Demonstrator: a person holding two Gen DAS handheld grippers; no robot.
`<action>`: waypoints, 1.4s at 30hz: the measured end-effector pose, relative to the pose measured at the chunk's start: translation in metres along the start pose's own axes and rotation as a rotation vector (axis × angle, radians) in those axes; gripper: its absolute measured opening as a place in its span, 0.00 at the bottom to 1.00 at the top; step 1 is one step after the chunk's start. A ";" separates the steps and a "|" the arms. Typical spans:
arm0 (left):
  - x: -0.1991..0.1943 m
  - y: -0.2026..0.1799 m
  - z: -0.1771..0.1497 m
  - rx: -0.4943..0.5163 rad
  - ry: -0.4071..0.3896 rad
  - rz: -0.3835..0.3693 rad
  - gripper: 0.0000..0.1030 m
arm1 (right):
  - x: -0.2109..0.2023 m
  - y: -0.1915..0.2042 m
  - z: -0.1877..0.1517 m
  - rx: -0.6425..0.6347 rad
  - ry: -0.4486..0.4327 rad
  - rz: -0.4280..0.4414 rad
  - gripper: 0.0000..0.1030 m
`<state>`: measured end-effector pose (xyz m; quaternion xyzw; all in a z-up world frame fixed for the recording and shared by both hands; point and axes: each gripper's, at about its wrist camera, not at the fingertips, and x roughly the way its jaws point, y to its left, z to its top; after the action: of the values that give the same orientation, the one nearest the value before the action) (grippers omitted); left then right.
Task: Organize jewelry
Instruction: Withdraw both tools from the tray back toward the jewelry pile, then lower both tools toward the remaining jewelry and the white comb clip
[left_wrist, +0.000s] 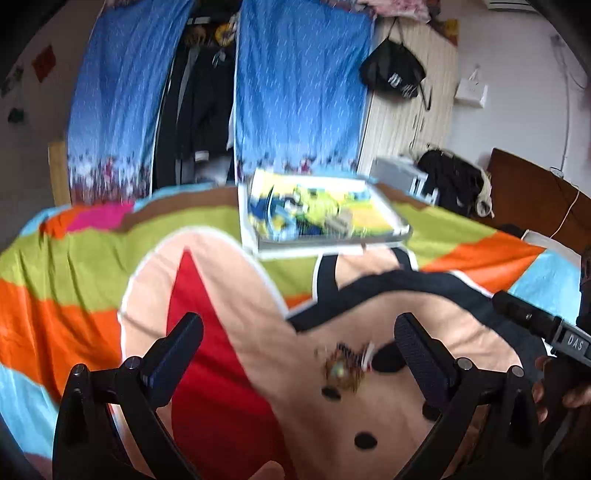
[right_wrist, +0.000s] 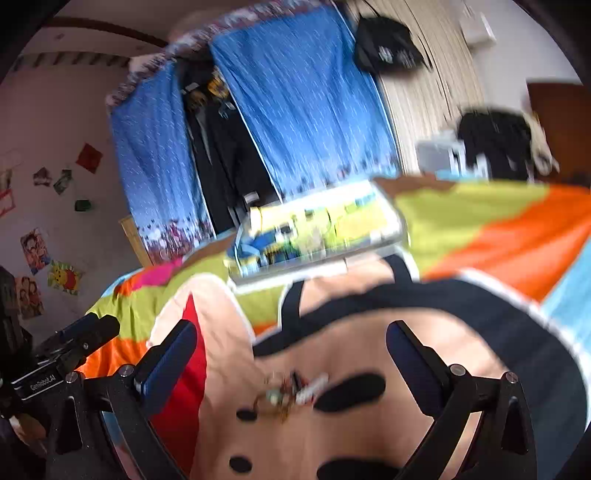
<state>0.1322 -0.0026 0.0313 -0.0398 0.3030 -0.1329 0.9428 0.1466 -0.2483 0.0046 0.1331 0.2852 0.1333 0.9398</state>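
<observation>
1. Lying in a small tangled heap, the jewelry (left_wrist: 345, 365) was found on the peach part of the patterned bedspread (left_wrist: 74, 277), well short of the compartmented tray (left_wrist: 400, 230) at the far side.
2. From the left gripper (left_wrist: 299, 354) the heap lay ahead and toward its right finger; from the right gripper (right_wrist: 291, 365) it lay ahead and slightly left of centre, near both.
3. No long axis could be made out in the heap, owing to blur.
4. Both grippers were observed with jaws spread wide, nothing held and nothing touched.
5. It was judged that either gripper could reach the heap; the left one appeared marginally nearer.
</observation>
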 end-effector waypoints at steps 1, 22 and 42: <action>0.002 0.002 -0.003 -0.010 0.017 -0.006 0.98 | -0.001 -0.002 -0.003 0.013 0.010 -0.005 1.00; 0.088 0.010 -0.048 -0.044 0.495 -0.030 0.98 | 0.055 -0.044 -0.046 0.106 0.386 -0.153 1.00; 0.135 -0.003 -0.048 0.081 0.470 -0.063 0.83 | 0.129 -0.059 -0.040 0.131 0.555 0.093 0.91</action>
<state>0.2093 -0.0428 -0.0832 0.0204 0.5070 -0.1798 0.8427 0.2380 -0.2542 -0.1114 0.1647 0.5332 0.1887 0.8081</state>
